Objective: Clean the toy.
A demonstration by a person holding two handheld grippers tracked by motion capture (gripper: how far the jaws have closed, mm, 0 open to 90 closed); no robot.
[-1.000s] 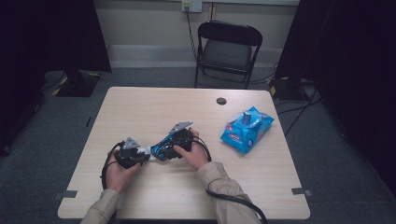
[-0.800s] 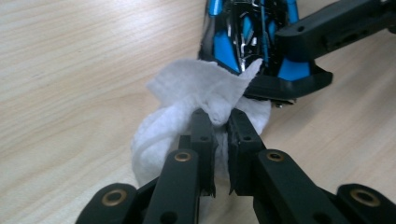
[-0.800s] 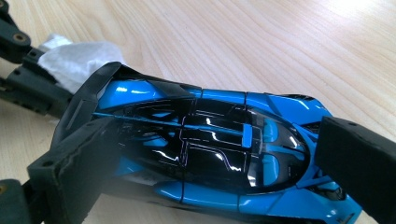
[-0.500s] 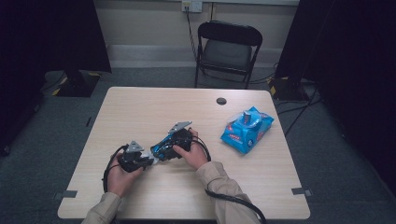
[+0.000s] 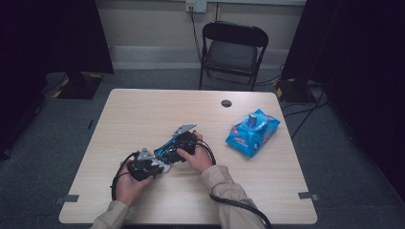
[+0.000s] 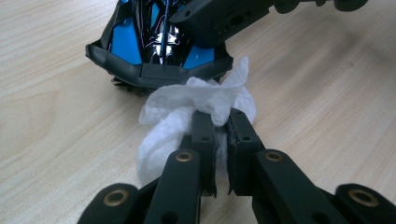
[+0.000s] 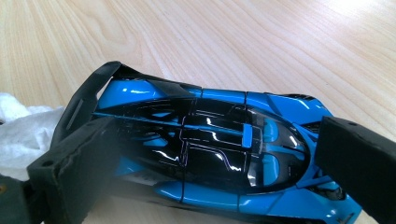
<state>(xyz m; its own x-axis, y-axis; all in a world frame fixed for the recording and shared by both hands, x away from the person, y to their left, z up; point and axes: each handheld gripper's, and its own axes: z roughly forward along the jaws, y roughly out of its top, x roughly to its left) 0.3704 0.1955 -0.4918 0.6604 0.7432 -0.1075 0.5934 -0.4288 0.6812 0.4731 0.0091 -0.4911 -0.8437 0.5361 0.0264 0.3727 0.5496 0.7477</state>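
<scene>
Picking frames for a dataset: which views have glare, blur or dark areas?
High view: dim, room edges almost black, table evenly lit. Left gripper view: wipe sharp, near jaws soft. Right gripper view: glare streaks on the toy car, jaw edges blurred.

Bare recording room, black curtains (image 5: 57, 38), folding chair (image 5: 231, 50), lone table (image 5: 143, 109), grey carpet (image 5: 334, 167)
</scene>
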